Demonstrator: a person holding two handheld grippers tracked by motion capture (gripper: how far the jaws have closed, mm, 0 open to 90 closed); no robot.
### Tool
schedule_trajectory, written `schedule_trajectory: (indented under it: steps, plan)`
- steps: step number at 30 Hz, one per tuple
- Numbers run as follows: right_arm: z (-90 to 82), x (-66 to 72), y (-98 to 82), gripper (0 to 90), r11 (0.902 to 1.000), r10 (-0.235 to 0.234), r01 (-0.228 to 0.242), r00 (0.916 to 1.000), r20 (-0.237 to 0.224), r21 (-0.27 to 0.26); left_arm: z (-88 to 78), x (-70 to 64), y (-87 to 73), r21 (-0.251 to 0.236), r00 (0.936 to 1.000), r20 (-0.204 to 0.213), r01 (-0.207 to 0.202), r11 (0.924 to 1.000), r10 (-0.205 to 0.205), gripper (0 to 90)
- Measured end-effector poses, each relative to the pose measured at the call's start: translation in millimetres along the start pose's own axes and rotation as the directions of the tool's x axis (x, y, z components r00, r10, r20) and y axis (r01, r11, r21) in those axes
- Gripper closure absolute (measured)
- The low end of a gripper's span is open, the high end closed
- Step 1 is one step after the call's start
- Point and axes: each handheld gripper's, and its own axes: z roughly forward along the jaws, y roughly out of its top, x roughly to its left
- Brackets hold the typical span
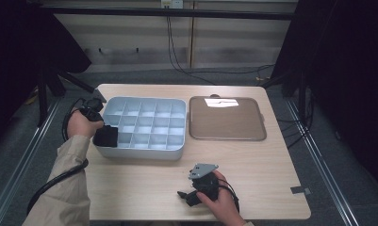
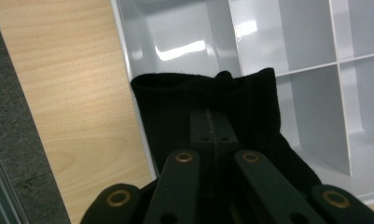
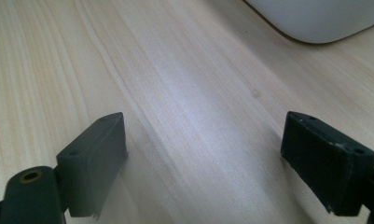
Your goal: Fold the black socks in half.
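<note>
A black knitted cloth [image 2: 175,102], perhaps a sock, hangs over the near-left corner compartment of a white divided box [image 1: 144,153]. My left gripper [image 2: 211,123] is shut on this cloth, its two jaws pressed together in the middle of the fabric. In the high view the cloth [image 1: 105,136] sits at the box's front-left corner, just beyond the person's left hand. My right gripper [image 1: 185,197] rests low over the bare wooden table near its front edge. Its jaws [image 3: 203,154] stand wide apart with nothing between them.
A flat brown tray [image 1: 224,120] lies to the right of the box. The box's other compartments [image 2: 310,32] look bare. A rounded corner of the white box [image 3: 315,18] shows beyond the right gripper. Dark floor and cables surround the table [image 1: 252,169].
</note>
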Motion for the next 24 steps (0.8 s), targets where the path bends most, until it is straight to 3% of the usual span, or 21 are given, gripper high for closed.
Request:
schedule_trajectory:
  steps: [8,10,24]
  plan:
    - [0.0,0.1,0.0,13.7,1.0,0.0,0.0,1.0,0.0,0.0,7.3,-1.4,-4.3,0.025,0.9999,0.01,-0.012,0.9996,0.012,90.0]
    - [-0.1,0.2,0.0,13.6,1.0,0.001,-0.001,1.0,0.001,0.0,15.9,-1.6,-7.4,0.037,0.9997,0.023,-0.005,0.9993,0.004,90.0]
    - [-0.1,0.5,-0.2,13.6,1.0,0.001,-0.001,1.0,-0.001,-0.002,35.5,-2.6,-13.4,0.047,0.9998,0.013,-0.016,0.9988,0.016,90.0]
